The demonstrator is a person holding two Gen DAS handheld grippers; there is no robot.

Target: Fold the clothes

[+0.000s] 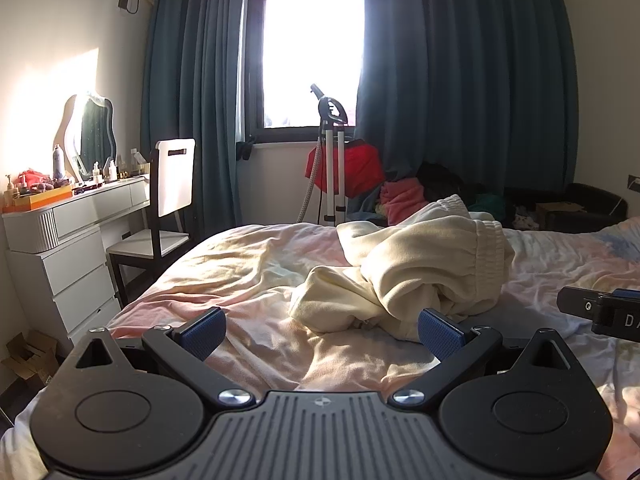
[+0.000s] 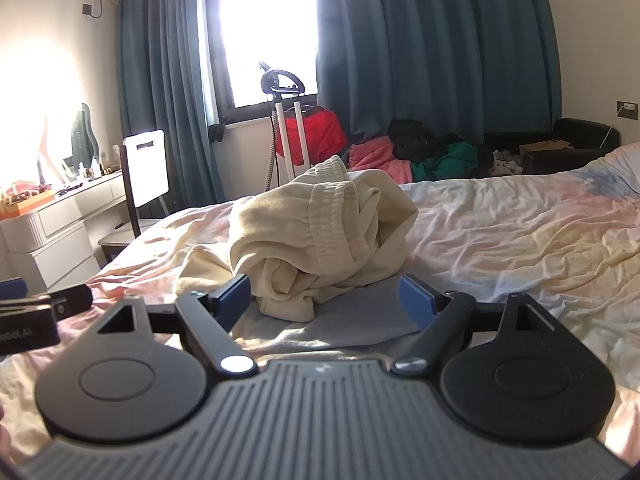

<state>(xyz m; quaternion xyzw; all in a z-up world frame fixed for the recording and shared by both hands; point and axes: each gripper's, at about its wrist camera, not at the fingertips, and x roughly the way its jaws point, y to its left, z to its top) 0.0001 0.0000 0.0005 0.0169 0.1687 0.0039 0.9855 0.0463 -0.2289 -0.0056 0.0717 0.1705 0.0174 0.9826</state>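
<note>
A cream sweatpants garment (image 1: 416,268) lies crumpled in a heap on the bed, its elastic waistband on top; it also shows in the right wrist view (image 2: 316,236). My left gripper (image 1: 322,330) is open and empty, low over the sheet just in front of the heap. My right gripper (image 2: 326,294) is open and empty, its blue pads (image 2: 416,296) on either side of the heap's near edge, not touching it. The right gripper's tip shows at the right edge of the left wrist view (image 1: 600,312). The left gripper's tip shows at the left edge of the right wrist view (image 2: 44,312).
The bed (image 1: 248,264) has a wrinkled pastel sheet. A white dresser (image 1: 76,240) with a mirror and a chair (image 1: 168,208) stand to the left. A garment steamer (image 1: 332,160) and a pile of clothes (image 2: 420,152) lie beyond the bed under the window.
</note>
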